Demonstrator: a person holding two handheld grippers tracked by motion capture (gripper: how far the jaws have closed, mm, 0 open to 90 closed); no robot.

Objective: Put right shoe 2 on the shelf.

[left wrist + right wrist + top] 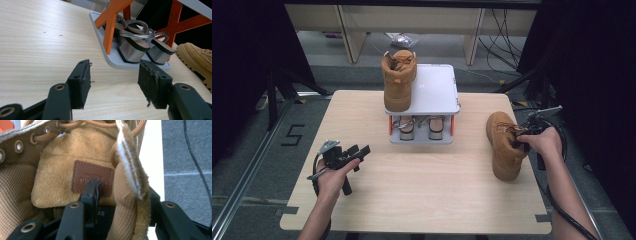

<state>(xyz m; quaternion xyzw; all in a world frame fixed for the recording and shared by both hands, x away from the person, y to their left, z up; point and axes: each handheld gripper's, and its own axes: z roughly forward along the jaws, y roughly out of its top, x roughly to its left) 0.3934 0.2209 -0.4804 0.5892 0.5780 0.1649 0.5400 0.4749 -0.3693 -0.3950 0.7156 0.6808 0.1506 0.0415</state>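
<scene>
Two boots out: one up on the rack (437,90), the other boot (504,145) on the surface (422,190) at right, right claw (117,195) clamped on its collar. Left claw (113,82) hovers, jaws apart.

The boot (62,182) clamped in the right gripper (120,202) is matt tan suede with a rough nap, a woven mesh lining inside its collar, metal eyelets, and a smooth brown leather patch just beyond the inner jaw. Under the left gripper (113,82) lies the table (37,50) of pale, satin-smooth wood grain. Ahead of its matt black plastic jaws, the sandals (140,45) show glossy silver heels between the rack's (110,27) orange plastic struts.
</scene>
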